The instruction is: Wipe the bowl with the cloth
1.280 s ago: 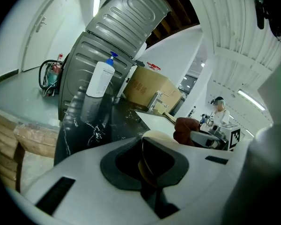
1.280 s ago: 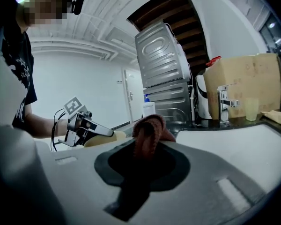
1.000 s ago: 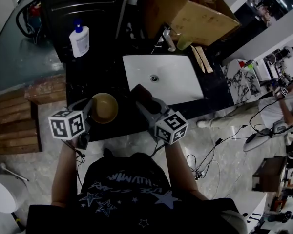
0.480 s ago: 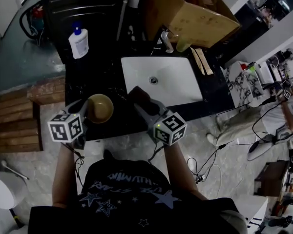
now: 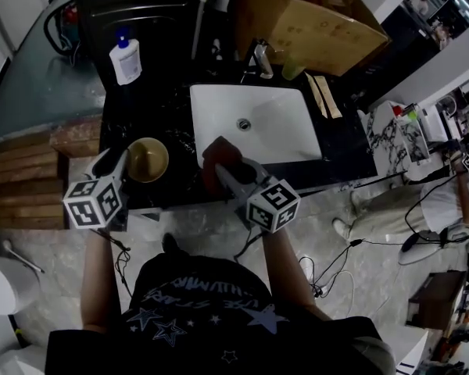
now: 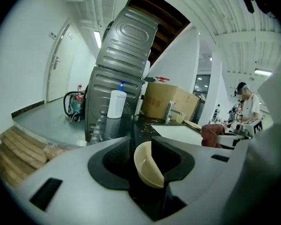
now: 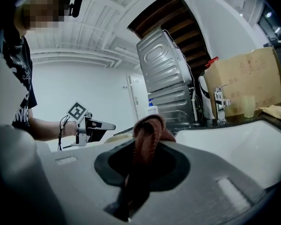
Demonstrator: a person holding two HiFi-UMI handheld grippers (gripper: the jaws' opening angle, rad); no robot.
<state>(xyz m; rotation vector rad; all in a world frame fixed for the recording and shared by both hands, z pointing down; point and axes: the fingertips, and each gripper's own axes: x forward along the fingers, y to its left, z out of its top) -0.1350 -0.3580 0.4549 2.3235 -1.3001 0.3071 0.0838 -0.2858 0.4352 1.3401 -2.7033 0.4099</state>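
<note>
- Head view: the round, smooth cream-tan bowl (image 5: 147, 159) sits upright on the dark speckled countertop (image 5: 152, 116) at centre left, to the left of the white rectangular sink (image 5: 281, 131). The left gripper (image 5: 119, 165) reaches the bowl's rim from the lower left. The right gripper (image 5: 219, 174), at centre, carries a bunched reddish-brown cloth (image 5: 217, 153) over the sink's near-left corner, apart from the bowl.
- Left gripper view: at lower centre, the bowl's thin curved wall stands between the grey fingers. They are opening, and a dark gap shows on the wall's left side.
- Right gripper view: at centre, the fingers pinch the looped, nubbly cloth. The bowl's pale rim peeks out just left of it.
</note>
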